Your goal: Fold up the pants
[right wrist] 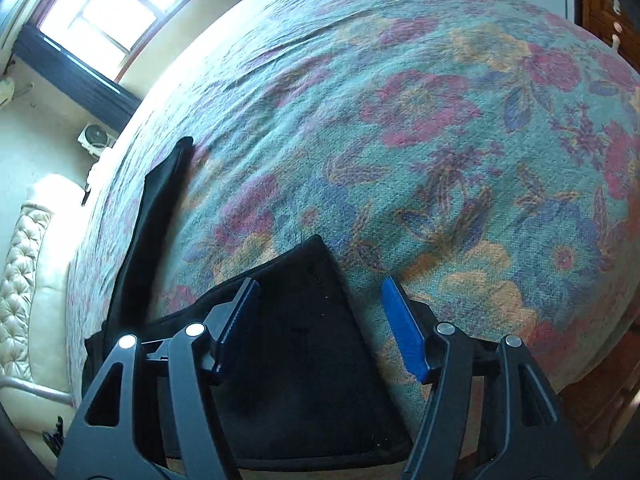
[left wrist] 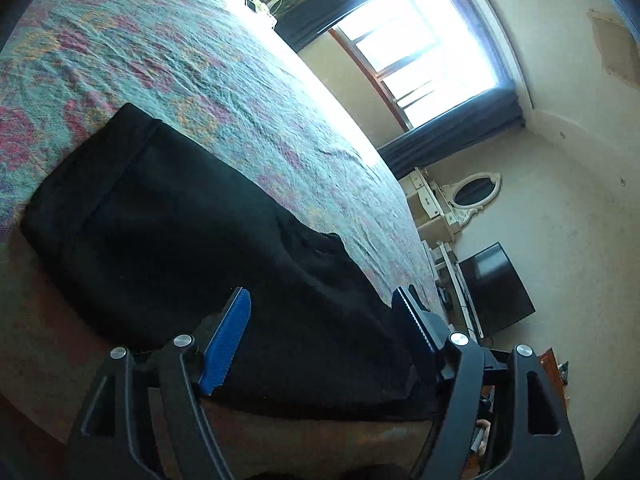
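Black pants (left wrist: 192, 232) lie flat on the bed, right under both claws and close to the near edge. Seen from the left wrist camera, the left gripper (left wrist: 322, 308) hangs just over the dark cloth with its two blue fingers (left wrist: 226, 344) spread wide apart, and nothing sits between them. Seen from the right wrist camera, the pants (right wrist: 296, 344) look like a folded flat piece with a straight edge, and one long thin part runs away to the left across the bed. The right gripper (right wrist: 320, 296) is also spread wide and grips nothing; one finger is over the black cloth and the other blue finger (right wrist: 404, 332) is over the blanket just beside the pants' edge. Under the pants is a bedspread (right wrist: 440, 140) with green, red, orange and blue flowers. Past the bed, a bright window (left wrist: 424, 52) with dark curtains (left wrist: 452, 136) shines on the wall. Near it are an oval mirror (left wrist: 476, 194) and a black TV (left wrist: 496, 288). A puffy cream headboard (right wrist: 24, 280) stands at the bed's left side.
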A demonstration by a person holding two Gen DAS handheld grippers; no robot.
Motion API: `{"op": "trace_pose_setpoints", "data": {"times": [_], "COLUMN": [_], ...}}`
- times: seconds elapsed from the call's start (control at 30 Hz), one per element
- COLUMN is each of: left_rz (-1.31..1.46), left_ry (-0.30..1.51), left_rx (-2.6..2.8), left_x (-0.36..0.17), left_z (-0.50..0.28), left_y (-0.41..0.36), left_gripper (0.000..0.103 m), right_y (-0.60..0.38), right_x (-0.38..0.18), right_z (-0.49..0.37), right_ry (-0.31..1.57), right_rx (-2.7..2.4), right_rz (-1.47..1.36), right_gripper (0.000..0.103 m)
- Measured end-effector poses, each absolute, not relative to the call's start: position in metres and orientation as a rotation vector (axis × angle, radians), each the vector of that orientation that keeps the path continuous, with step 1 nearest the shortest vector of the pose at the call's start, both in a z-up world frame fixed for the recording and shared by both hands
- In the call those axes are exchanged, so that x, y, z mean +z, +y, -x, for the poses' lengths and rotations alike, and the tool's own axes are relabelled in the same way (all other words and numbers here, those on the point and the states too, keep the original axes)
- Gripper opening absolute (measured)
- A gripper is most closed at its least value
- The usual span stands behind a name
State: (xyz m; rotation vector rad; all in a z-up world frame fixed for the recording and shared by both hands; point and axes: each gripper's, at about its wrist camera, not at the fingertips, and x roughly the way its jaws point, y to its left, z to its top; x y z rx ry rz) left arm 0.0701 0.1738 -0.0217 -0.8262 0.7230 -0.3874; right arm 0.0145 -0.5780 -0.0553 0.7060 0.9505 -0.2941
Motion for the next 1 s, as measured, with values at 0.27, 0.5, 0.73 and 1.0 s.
{"op": "trace_pose_setpoints", "data": {"times": [0.27, 0.5, 0.73, 1.0], "left_rz": [0.789, 0.74, 0.685, 0.642], "left_ry": [0.822, 0.883, 0.857, 0.856], "left_rx": [-0.471, -0.54, -0.574, -0.559], "left_x": [-0.037, -0.055, -0.051, -0.05], "left_z": [-0.101, -0.103, -0.105, -0.098], "left_y": [0.093, 0.049, 0.027, 0.017], "left_gripper": [0.073, 0.073, 0.074, 0.081], "right_y": [-0.602, -0.585, -0.445, -0.328], "right_x": [-0.034, 0.008, 0.049, -0.034], "right_z": [-0.017, -0.012, -0.149, -0.294], "right_ry": [0.85, 0.739, 0.786, 1.159], "right_rx": [-0.331, -0.575, -0.208, -0.333], "right_rz": [-0.605, -0.451, -0.412, 0.006], "right_gripper": [0.006, 0.038, 0.09, 0.09]}}
